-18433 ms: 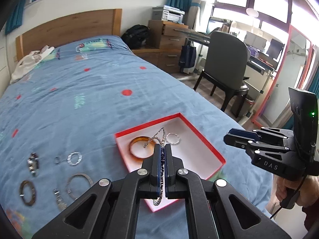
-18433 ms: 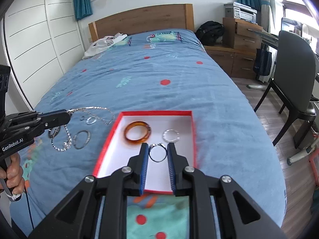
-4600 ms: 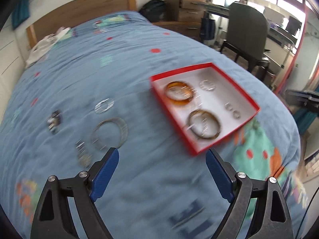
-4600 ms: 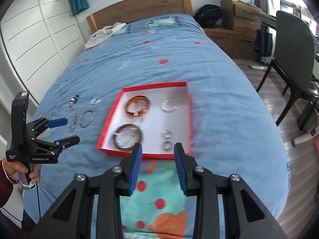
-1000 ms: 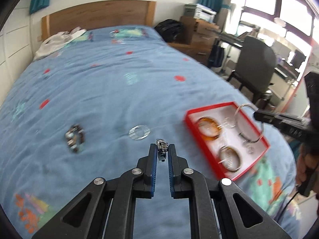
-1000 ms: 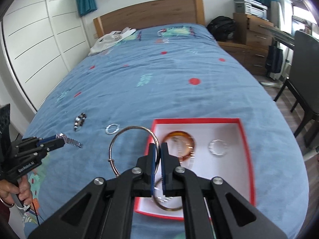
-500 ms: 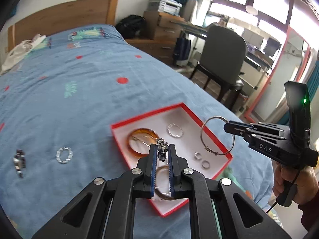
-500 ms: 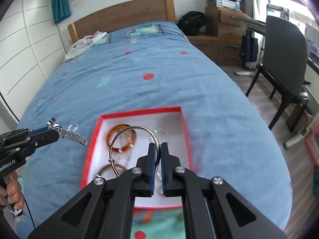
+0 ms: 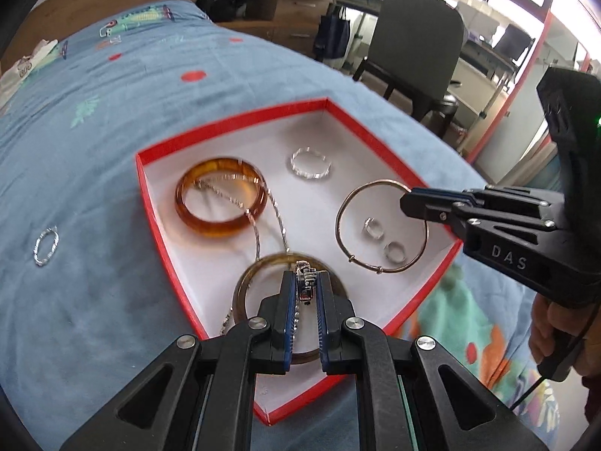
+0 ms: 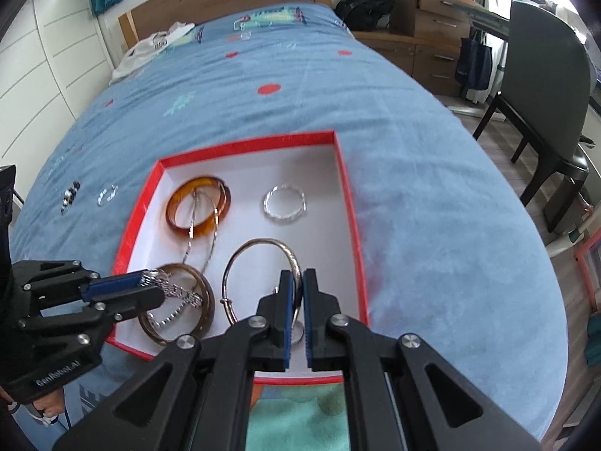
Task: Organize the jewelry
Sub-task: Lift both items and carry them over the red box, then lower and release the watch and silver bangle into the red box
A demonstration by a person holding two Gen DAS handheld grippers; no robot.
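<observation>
Over the red box, the left tool pinches a link bracelet hanging lengthwise downward; the right tool clamps a thin bangle near upright.

Matte black plastic left gripper and right gripper: blue ribbed finger pads, silver pivot screws, white "DAS" and "GenRobot.AI" lettering, green indicator light, black cable below handle.
</observation>
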